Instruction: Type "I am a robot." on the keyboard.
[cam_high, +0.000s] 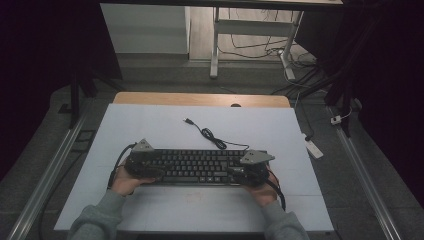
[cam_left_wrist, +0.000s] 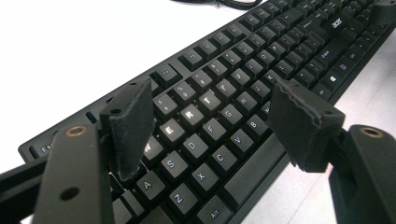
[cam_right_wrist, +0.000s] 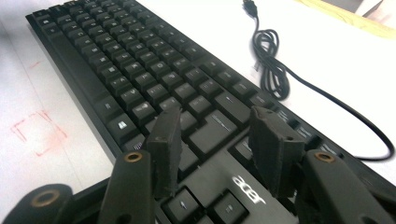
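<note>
Tongs status: my left tongs (cam_left_wrist: 210, 126) stand wide apart above the keyboard (cam_high: 192, 166) at its letter-key end; my right tongs (cam_right_wrist: 219, 149) are likewise parted, holding nothing, over its opposite end near the logo. Keyboard lies flat on the white counter (cam_high: 150, 125). Beyond the keyboard, its cable (cam_high: 210, 134) lies loosely coiled.

Quick count of what's on the table: one black keyboard (cam_high: 192, 166), sitting near the front edge. One cable (cam_high: 212, 136) coming off its far side, ending in one USB plug (cam_high: 188, 121). Two grippers, left gripper (cam_high: 142, 162) at the keyboard's left end, right gripper (cam_high: 250, 170) at the right end. Two hands holding them. One white mat (cam_high: 150, 125) under it all.
</note>
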